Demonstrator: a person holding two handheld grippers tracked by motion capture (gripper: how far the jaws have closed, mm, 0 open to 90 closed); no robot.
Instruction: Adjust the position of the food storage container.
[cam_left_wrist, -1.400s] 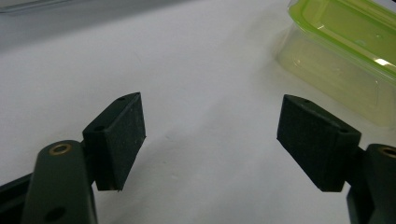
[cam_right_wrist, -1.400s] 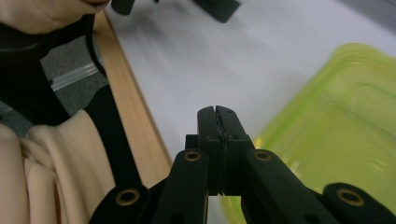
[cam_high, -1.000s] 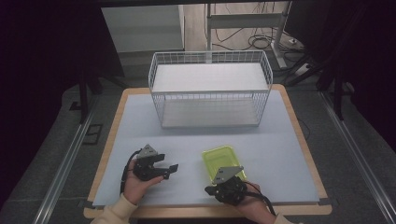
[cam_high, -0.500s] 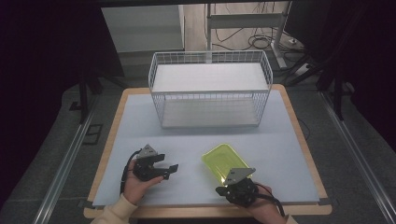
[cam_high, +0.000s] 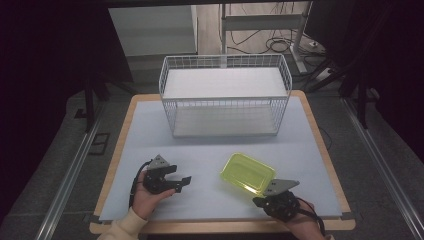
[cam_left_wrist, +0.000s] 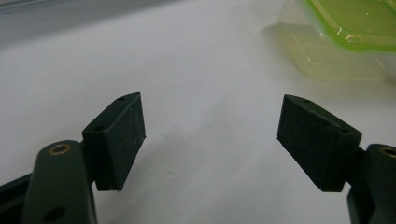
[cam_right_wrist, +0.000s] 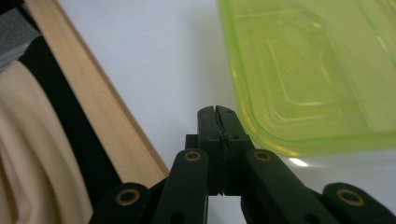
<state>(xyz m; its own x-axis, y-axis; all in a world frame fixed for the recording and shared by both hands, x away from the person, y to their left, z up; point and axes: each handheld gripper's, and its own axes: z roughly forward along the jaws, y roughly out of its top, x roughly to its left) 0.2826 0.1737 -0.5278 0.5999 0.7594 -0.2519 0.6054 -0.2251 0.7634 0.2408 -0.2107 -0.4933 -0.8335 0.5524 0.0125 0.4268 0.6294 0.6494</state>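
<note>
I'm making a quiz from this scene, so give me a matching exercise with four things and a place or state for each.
Things:
1. left gripper
2. right gripper
3. green container
4. wire basket

States:
A. at the table's far side
B. jaws open with nothing between them
C. lying near the table's front edge
D. jaws shut beside the container

Pairs: 1-B, 2-D, 3-C, 4-A

1. Yellow-green container (cam_high: 248, 173): translucent plastic, rectangular, rounded corners, shallow.
2. Lies flat, skewed to the table (cam_high: 210, 150) edges.
3. Position: right of centre, near the table's front edge.
</note>
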